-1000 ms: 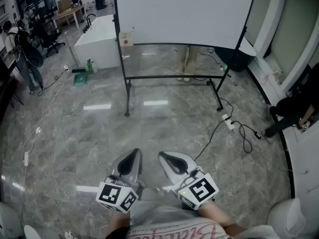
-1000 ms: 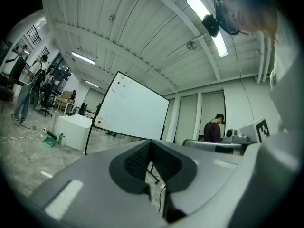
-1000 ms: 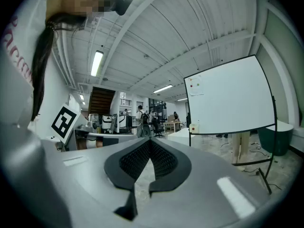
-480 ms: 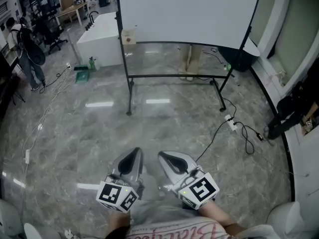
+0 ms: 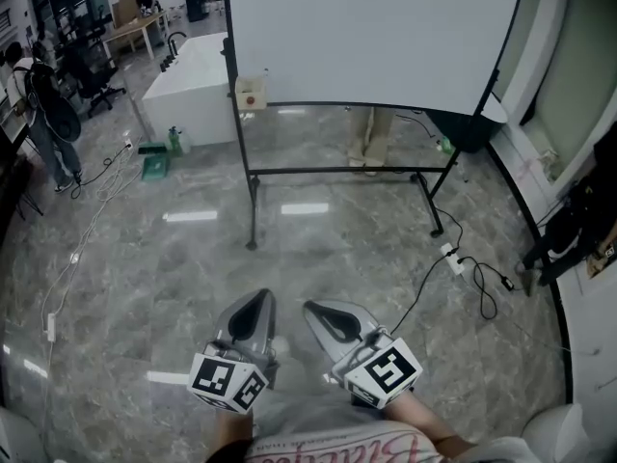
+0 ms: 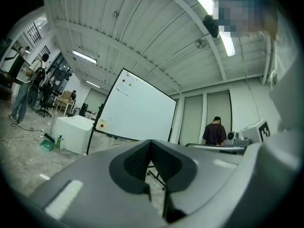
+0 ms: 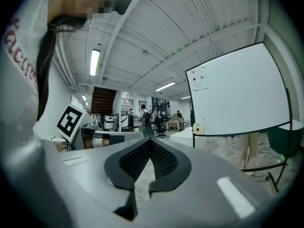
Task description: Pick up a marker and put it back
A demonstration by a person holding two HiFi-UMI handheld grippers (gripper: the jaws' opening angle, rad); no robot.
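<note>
Over the glossy grey marble floor [image 5: 183,258], before the large white black-framed whiteboard [image 5: 371,37], we hold the left tool [image 5: 258,302] and the right tool [image 5: 316,311], both pressed together and empty.

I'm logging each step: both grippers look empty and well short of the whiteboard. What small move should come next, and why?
Probably a step forward toward the whiteboard. The left gripper and right gripper are both shut with nothing between their jaws. A stretch of floor separates them from the board, so nothing to grasp is within reach.
</note>
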